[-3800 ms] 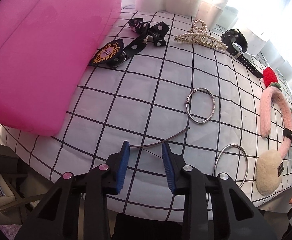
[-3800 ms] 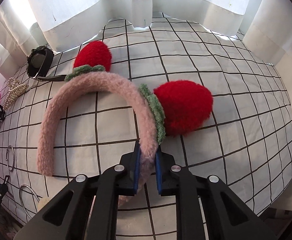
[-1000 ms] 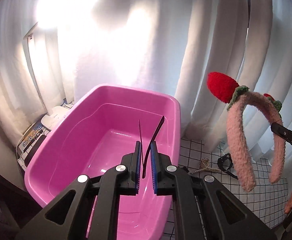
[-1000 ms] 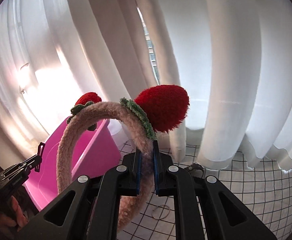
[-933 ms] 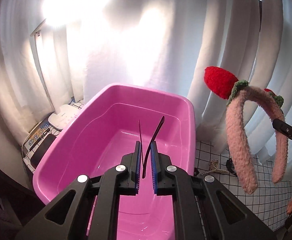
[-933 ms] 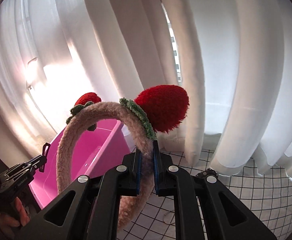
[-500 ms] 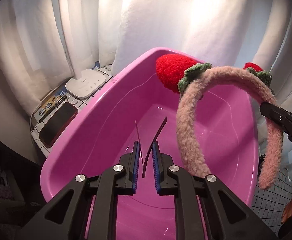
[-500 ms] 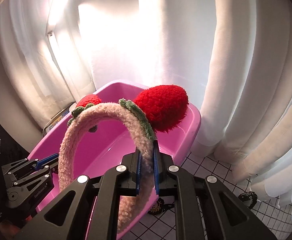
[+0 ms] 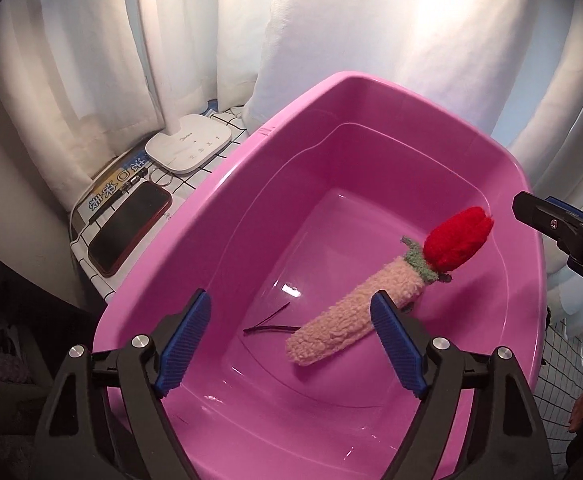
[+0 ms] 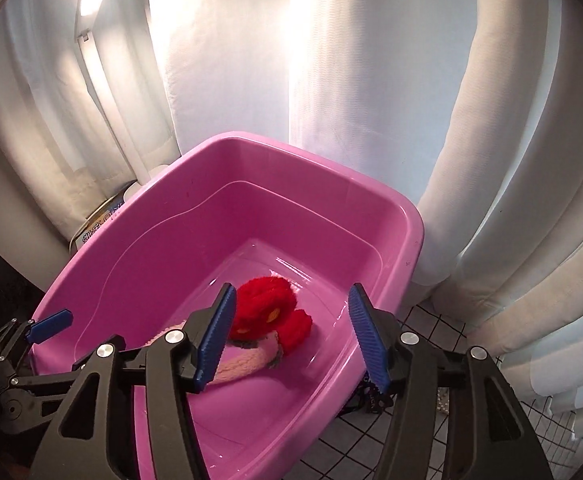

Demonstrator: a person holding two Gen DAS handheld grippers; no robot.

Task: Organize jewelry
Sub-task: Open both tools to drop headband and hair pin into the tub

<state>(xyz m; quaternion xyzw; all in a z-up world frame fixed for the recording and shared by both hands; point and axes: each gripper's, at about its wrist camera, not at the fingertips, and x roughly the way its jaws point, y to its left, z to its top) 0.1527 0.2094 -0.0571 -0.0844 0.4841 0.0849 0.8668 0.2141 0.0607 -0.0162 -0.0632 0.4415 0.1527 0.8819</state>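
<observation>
left gripper (image 9: 291, 344): jaws spread wide, nothing held; blue pads (image 9: 183, 344) seen over the near end of the bin; also seen in the right view at lower left (image 10: 47, 330), by the bin's near-left rim
right gripper (image 10: 291, 340): jaws spread wide, nothing between the pads; held above the bin's right side; its tip is seen at the right edge of the left view (image 9: 559, 228)
bin (image 9: 219, 216): pink plastic, open top, glossy floor; set on a gridded cloth (image 10: 431, 328)
headband (image 9: 355, 320): pink fuzzy band with red strawberry puffs and green leaf trim; lying on the bin floor, right of centre, free of both grippers; seen nearly edge-on in the left view, one red puff at the far end; in the right view (image 10: 251, 364) both puffs are seen close together, band partly hidden behind the left pad
hairpin (image 9: 267, 322): thin dark wire piece, on the bin floor, just left of the headband's near end; contact between the two cannot be told
phone (image 9: 129, 232): dark screen, red case, lying flat outside the bin on the left
white device (image 9: 189, 148): flat rounded box with small buttons, beyond the phone, at the foot of the curtain
key ring (image 9: 159, 178): between phone and white device
curtain (image 10: 351, 80): white, backlit, hanging behind and right of the bin
dark item (image 10: 371, 400): on the cloth by the bin's right wall, mostly hidden behind the right pad; type cannot be told
</observation>
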